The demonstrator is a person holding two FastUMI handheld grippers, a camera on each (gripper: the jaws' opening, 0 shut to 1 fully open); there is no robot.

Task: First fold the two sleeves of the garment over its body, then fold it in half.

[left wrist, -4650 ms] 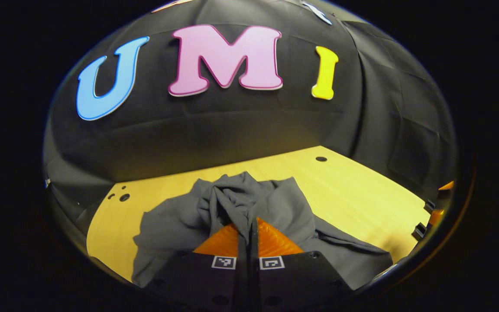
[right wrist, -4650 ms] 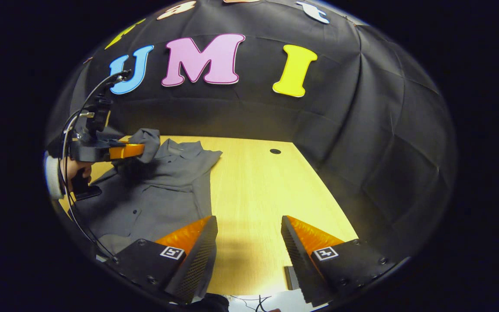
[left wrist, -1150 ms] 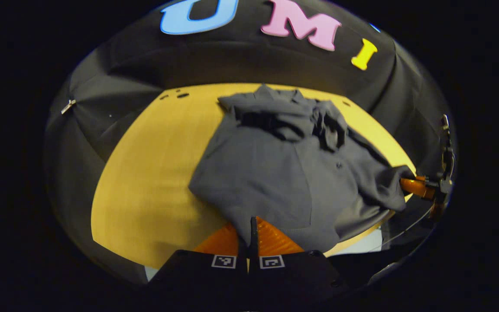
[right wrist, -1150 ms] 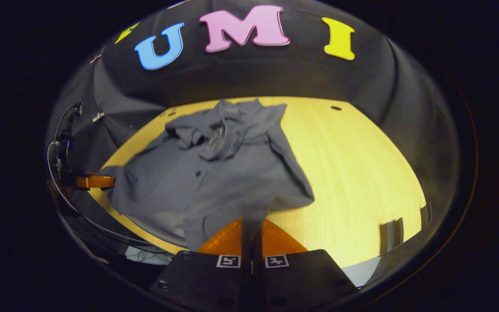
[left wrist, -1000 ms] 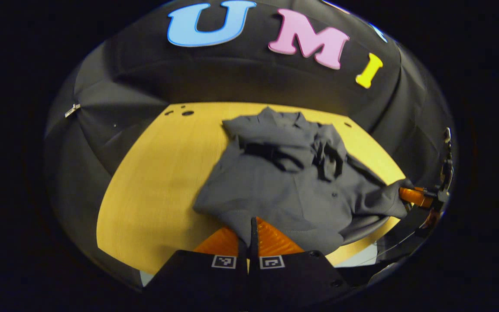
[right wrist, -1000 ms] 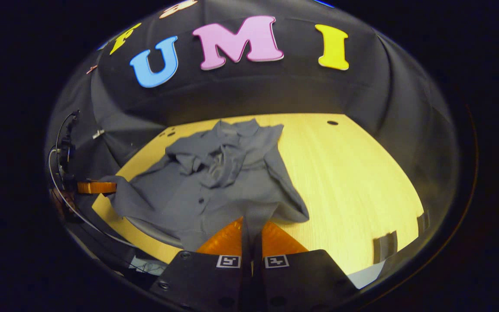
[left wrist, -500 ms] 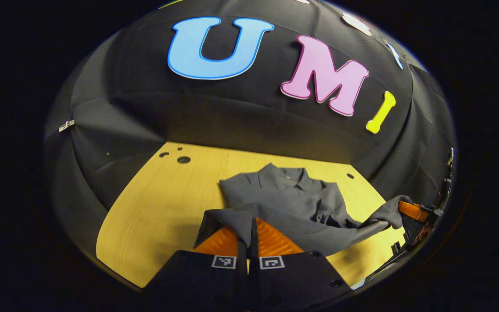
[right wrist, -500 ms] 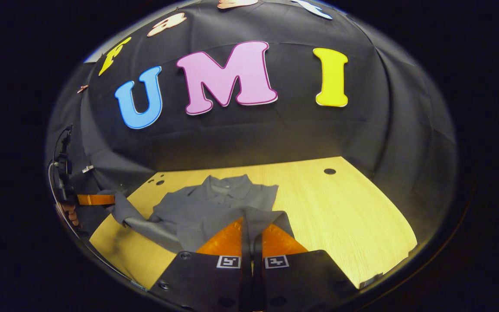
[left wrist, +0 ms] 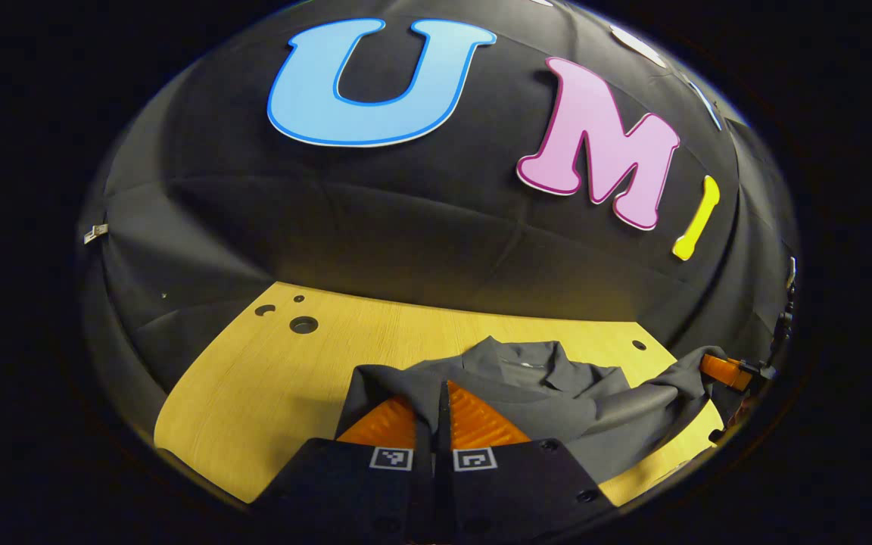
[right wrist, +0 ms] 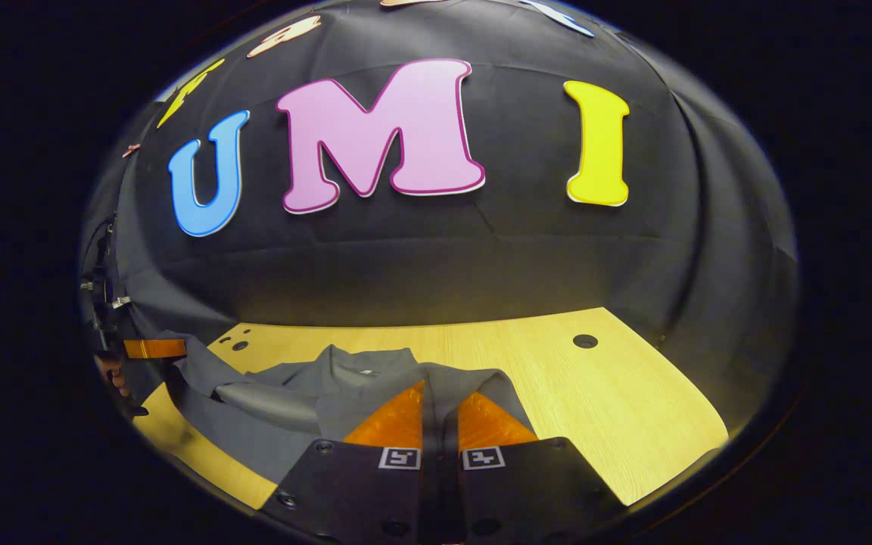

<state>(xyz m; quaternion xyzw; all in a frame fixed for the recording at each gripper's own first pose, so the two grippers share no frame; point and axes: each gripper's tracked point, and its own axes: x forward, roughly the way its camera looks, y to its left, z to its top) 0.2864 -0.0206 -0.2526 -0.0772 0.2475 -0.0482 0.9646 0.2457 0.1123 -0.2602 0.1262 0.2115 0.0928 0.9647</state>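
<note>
A dark grey collared garment (left wrist: pixel 549 393) lies on the yellow wooden table (left wrist: pixel 269 378), its collar towards the booth's wall. My left gripper (left wrist: pixel 434 390) is shut on the garment's hem corner, with cloth draped over its orange fingers. In the right gripper view the garment (right wrist: pixel 353 378) lies doubled over, and my right gripper (right wrist: pixel 440 393) is shut on the other hem corner. Both held corners hang just above the collar end. The right gripper's orange finger (left wrist: pixel 720 369) shows far right in the left gripper view. The left gripper's finger (right wrist: pixel 152 348) shows far left in the right gripper view.
Round holes (left wrist: pixel 303 325) sit in the table's far left corner, and another hole (right wrist: pixel 584 341) lies at the far right. Bare tabletop stretches right of the garment in the right gripper view. The black wall stands close behind the collar.
Both grippers have carried the hem forward and down over the body towards the collar. The wall has come closer in both views. Long ago the right gripper was open and empty.
</note>
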